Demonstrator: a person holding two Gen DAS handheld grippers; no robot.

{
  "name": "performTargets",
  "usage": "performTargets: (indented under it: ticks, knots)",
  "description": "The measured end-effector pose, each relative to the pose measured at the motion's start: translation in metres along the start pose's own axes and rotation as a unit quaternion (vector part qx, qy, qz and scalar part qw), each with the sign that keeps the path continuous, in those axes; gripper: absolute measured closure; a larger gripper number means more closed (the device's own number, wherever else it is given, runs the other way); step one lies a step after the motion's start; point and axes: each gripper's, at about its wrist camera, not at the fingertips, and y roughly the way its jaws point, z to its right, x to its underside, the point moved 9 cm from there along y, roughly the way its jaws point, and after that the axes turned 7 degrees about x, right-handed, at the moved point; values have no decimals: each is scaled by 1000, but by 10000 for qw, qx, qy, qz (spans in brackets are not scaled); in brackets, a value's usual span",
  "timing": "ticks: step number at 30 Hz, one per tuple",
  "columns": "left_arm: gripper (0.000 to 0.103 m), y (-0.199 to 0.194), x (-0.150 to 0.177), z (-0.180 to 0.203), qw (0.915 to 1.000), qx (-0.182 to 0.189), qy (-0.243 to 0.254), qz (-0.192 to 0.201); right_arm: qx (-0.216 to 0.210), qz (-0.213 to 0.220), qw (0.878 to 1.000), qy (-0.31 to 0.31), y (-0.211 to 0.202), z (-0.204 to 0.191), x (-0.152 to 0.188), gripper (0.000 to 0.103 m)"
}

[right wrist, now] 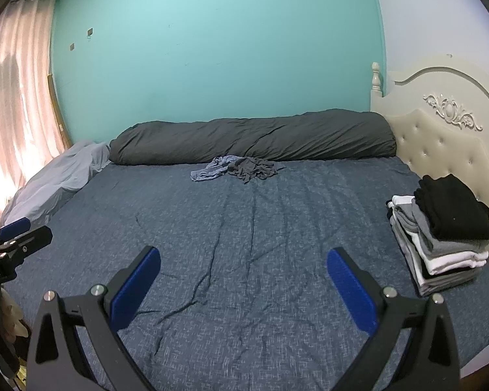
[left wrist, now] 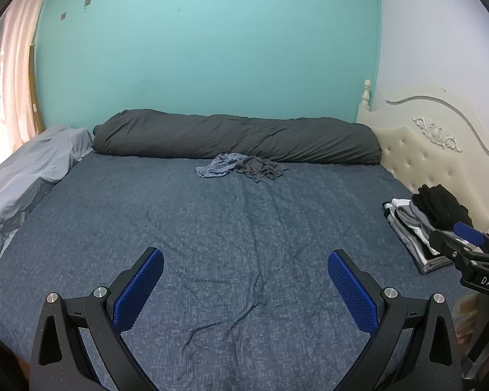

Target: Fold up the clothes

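Observation:
Two crumpled garments lie together at the far middle of the bed: a light blue one (left wrist: 216,166) (right wrist: 212,168) and a dark grey one (left wrist: 259,166) (right wrist: 252,167) touching its right side. A stack of folded clothes (left wrist: 417,228) (right wrist: 440,238), black on top, sits at the bed's right edge. My left gripper (left wrist: 244,280) hangs open and empty over the near part of the bed. My right gripper (right wrist: 244,277) is also open and empty, beside the left one. Each gripper shows at the edge of the other's view.
The bed has a blue-grey sheet (left wrist: 212,244) (right wrist: 260,244). A long dark grey rolled duvet (left wrist: 238,137) (right wrist: 254,138) lies along the far teal wall. A pale grey blanket (left wrist: 32,169) (right wrist: 58,176) is heaped at left. A cream headboard (left wrist: 433,150) (right wrist: 446,137) borders the right.

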Motion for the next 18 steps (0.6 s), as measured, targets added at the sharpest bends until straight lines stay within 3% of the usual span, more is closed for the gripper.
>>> performTargets:
  ticks: [18]
  knots:
    - [0, 40, -2, -17, 9999, 51, -88, -133, 104, -239, 9996, -65, 42, -6, -2, 0]
